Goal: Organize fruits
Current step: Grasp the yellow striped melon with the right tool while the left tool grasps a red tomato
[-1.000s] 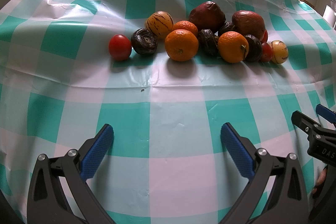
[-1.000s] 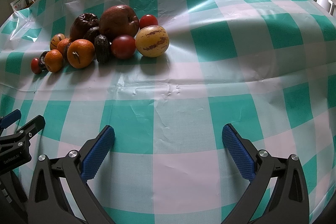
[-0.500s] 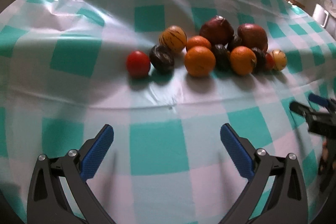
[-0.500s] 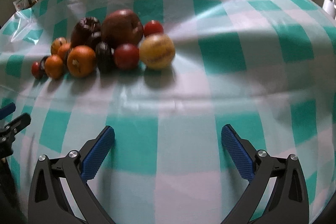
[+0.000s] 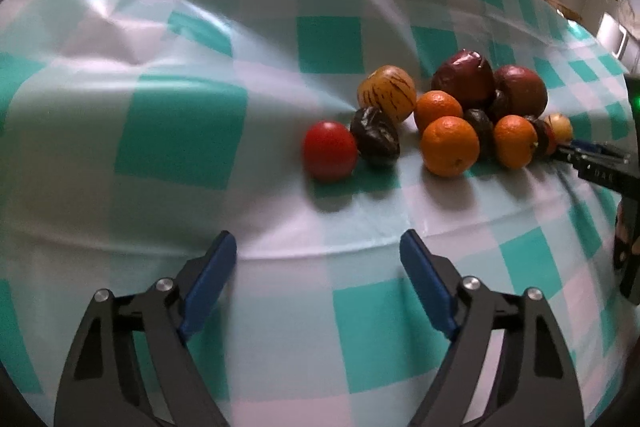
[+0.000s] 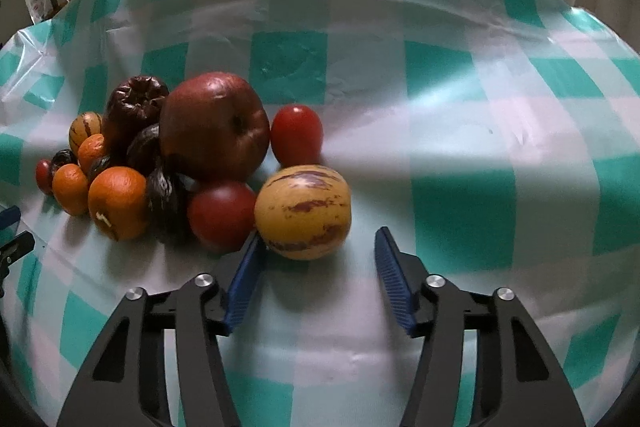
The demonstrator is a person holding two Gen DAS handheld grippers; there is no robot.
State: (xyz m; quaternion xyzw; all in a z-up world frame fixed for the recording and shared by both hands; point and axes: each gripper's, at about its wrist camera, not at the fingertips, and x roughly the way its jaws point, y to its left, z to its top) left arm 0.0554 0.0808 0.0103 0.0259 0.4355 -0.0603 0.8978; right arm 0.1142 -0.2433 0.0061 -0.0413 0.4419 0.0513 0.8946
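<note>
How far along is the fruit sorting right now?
Nothing looks sorted: all the fruit still sits in one pile on the tablecloth. The right gripper, jaws just narrowing, nears the striped yellow fruit, ungripped. The left gripper holds nothing. All grouping remains.

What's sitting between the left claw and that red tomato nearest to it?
Nothing: in the left wrist view only bare checked tablecloth lies between the left gripper and the red tomato.

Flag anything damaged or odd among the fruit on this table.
Several look past their best: the big red apple is wrinkled, the dark fruit behind it is shrivelled, and the plastic tablecloth is creased and rumpled.
</note>
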